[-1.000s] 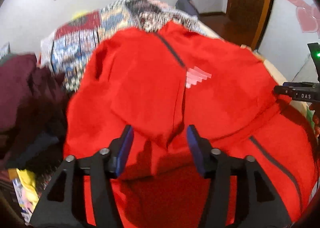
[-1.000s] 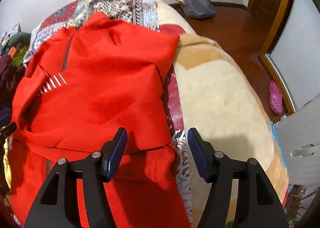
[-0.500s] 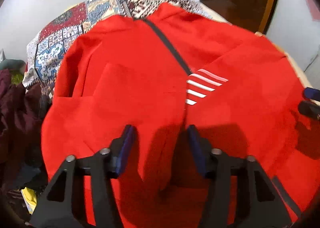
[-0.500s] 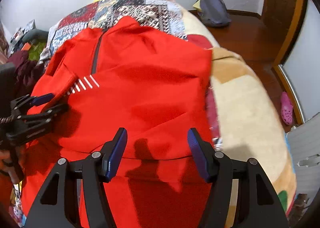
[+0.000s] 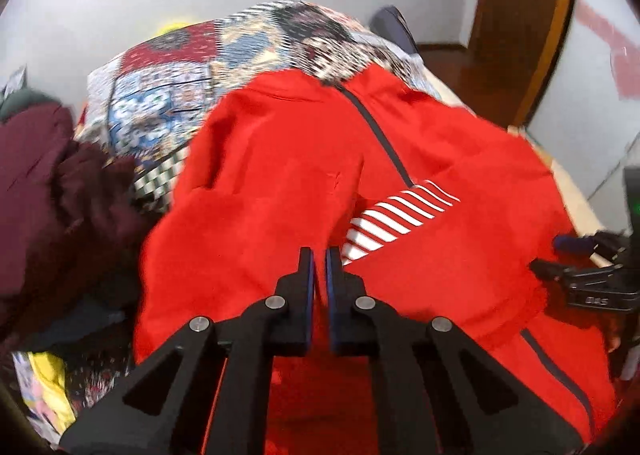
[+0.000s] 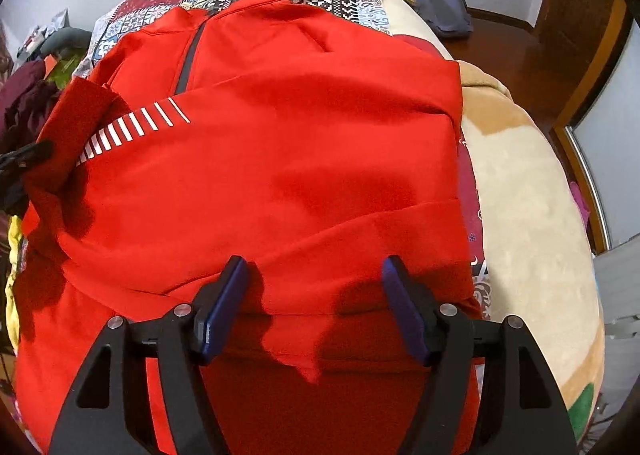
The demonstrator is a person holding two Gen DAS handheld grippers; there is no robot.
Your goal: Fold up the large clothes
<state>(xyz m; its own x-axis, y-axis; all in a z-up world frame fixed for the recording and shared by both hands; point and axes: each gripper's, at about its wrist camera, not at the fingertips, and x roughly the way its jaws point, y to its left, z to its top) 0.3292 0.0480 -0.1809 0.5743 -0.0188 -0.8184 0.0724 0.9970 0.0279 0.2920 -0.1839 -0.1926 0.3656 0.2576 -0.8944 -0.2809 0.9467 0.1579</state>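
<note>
A red jacket [image 5: 280,175] with a dark zip [image 5: 380,139] and a patch of white stripes [image 5: 396,215] lies spread on the bed. My left gripper [image 5: 319,255] is shut on a fold of its red cloth just left of the stripes. In the right wrist view that gripper [image 6: 28,157] shows at the jacket's [image 6: 300,143] left edge, with the cloth raised there. My right gripper [image 6: 316,267] hovers over a sleeve folded across the jacket. Its jaws are opening, wide apart, with cloth below them but none pinched. It also shows at the right of the left wrist view [image 5: 568,255].
A patchwork quilt [image 5: 168,95] covers the far end of the bed and a beige blanket [image 6: 528,215] its right side. A maroon garment [image 5: 48,191] is heaped at the left. A dark backpack [image 6: 440,3] lies on the wooden floor beyond, near a door [image 5: 520,15].
My left gripper's jaws have closed on the red cloth and the hand has shifted sideways. The right gripper has moved left over the jacket and its jaws now stand wider.
</note>
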